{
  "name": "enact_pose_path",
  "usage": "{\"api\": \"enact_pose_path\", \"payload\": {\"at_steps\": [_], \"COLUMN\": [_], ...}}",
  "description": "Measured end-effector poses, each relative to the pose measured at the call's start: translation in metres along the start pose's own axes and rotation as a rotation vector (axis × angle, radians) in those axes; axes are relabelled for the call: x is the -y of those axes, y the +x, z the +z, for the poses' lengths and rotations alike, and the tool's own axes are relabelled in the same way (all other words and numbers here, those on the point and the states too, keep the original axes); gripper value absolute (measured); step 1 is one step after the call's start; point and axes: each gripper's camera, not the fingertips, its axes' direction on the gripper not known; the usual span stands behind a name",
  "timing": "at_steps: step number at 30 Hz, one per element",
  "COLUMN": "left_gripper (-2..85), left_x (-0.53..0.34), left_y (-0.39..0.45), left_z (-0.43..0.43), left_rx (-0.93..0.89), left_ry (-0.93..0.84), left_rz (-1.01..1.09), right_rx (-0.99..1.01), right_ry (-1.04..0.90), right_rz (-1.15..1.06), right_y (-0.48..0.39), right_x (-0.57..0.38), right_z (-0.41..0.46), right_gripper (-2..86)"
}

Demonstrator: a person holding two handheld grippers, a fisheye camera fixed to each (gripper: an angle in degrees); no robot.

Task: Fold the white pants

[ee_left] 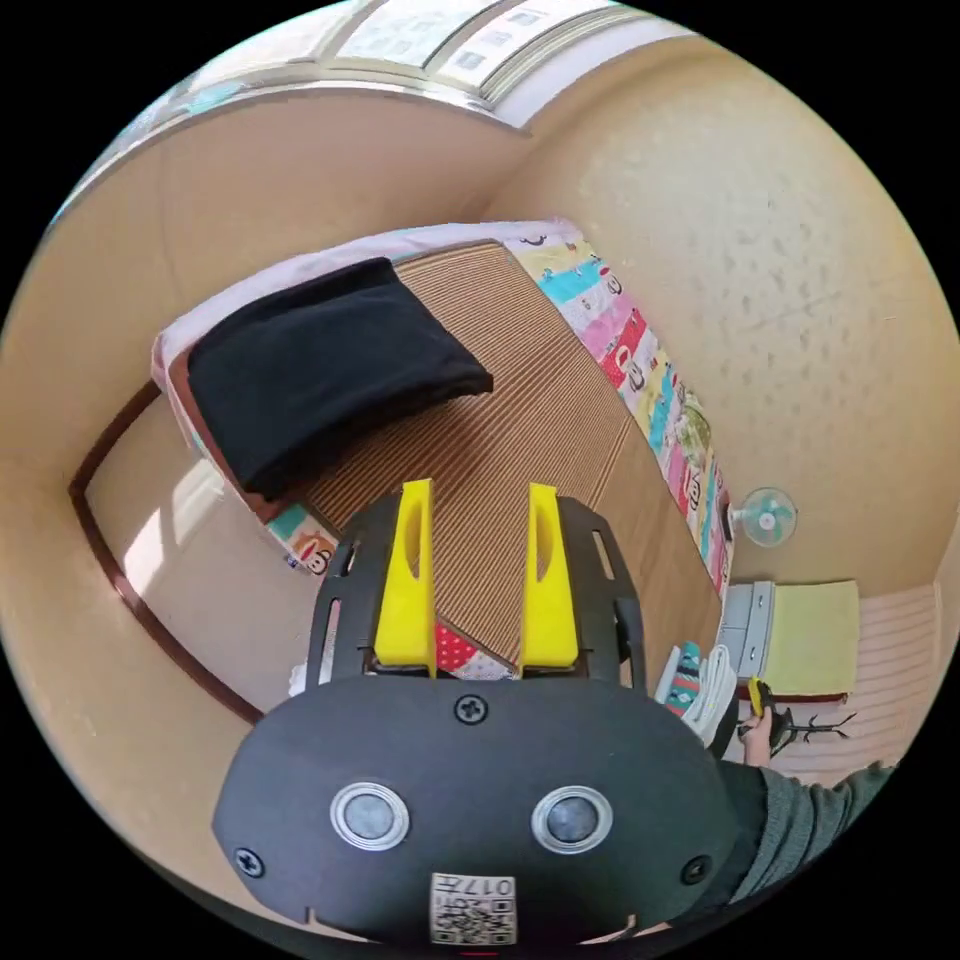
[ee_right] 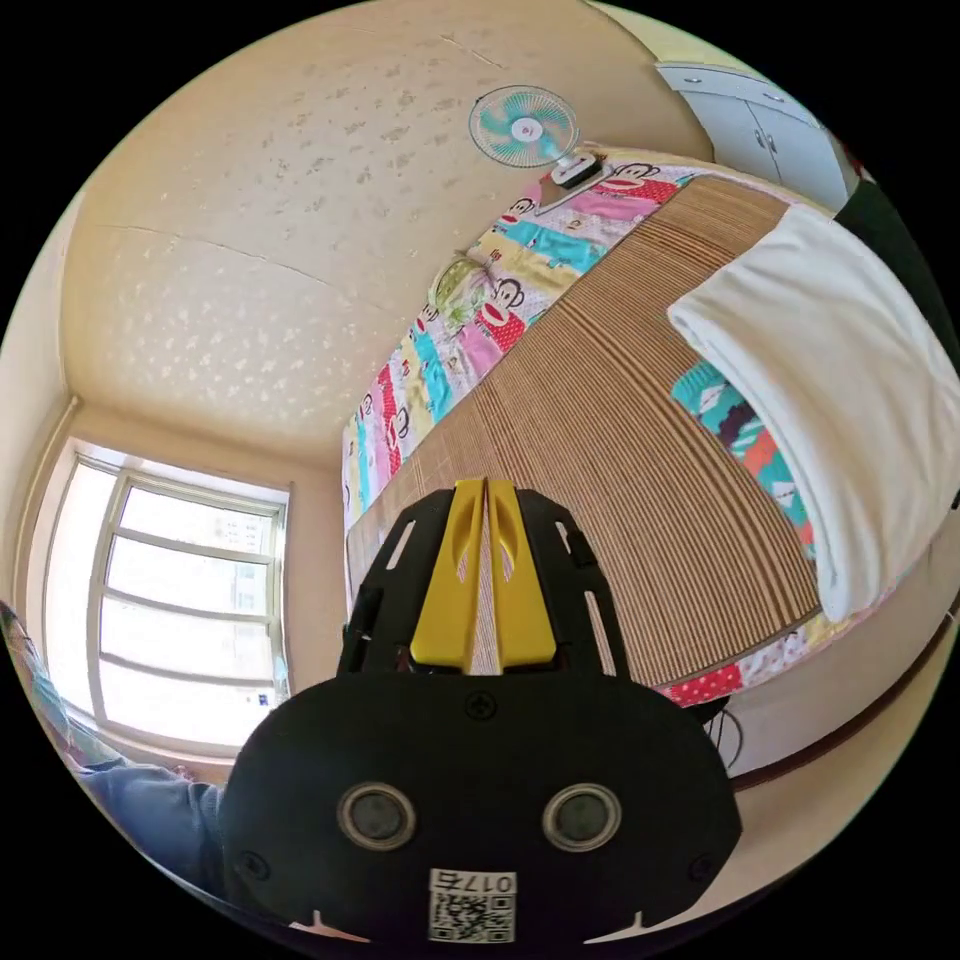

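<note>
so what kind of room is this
Most likely a bedroom in a home: a bed with a woven mat and a cartoon-print sheet, a fan by the wall, and a window. Folded white pants lie on the bed.

I see folded pants (ee_right: 840, 400) lying on the mat (ee_right: 620, 440) at the bed's edge, and a fan (ee_right: 523, 125) by the wall beyond the bed.

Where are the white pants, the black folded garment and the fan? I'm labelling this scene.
white pants (ee_right: 840, 400): right gripper view, middle of the folded cloth.
black folded garment (ee_left: 320, 370): left gripper view, its top face.
fan (ee_right: 524, 126): right gripper view, its hub.
</note>
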Motion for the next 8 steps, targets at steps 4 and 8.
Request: {"api": "enact_pose_path", "payload": {"at_steps": [4, 8], "left_gripper": [14.7, 15.0], "left_x": [0.057, 0.094], "left_y": [0.029, 0.078], "left_z": [0.032, 0.081], "left_rx": [0.24, 0.358], "left_ry": [-0.169, -0.297], "left_rz": [0.222, 0.424], "right_rx": [0.01, -0.158], "right_ry": [-0.173, -0.275], "right_rz": [-0.108, -0.152], "right_y": [-0.054, -0.062], "right_x": [-0.034, -0.052], "right_z": [0.058, 0.063], "right_gripper": [0.4, 0.4]}}
